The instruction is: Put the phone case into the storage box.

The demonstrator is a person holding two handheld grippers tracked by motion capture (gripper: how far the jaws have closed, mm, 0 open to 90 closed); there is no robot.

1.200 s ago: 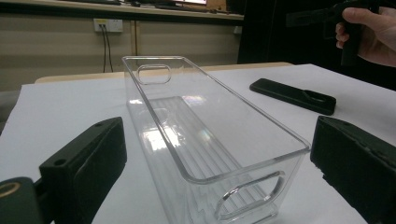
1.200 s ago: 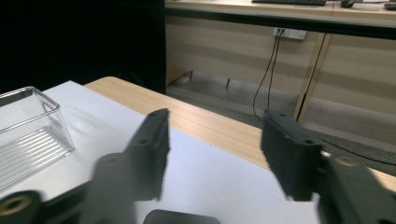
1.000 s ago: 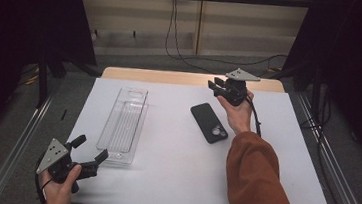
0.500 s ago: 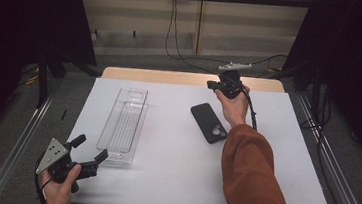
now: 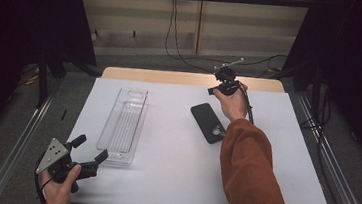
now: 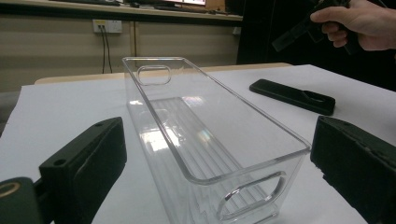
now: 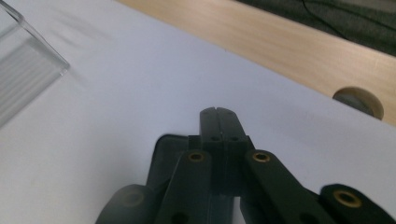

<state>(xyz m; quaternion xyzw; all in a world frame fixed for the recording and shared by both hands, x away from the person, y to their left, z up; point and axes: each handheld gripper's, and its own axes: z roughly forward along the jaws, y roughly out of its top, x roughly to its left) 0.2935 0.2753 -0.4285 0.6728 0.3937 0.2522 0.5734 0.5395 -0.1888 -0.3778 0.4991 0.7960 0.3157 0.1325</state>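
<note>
Left tool [image 5: 88, 156] sat low at the near table [image 5: 171, 181] edge, jaws spread wide and empty, the clear plastic bin [image 5: 125, 124] directly ahead and lined up between them, apparently staged for a grip on its near end. Right tool [image 5: 214, 90] was held raised beyond the black phone [image 5: 208, 122], jaws pressed fully together with nothing in them; the phone lay flat just under and behind its tip. Judged: the bin was placed lengthwise to suit a straight approach.

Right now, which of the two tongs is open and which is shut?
The left tongs, near the clear plastic bin, are open, jaws spread wide on either side of its end. The right tongs, raised above the black phone, have jaws pressed together, empty.
</note>
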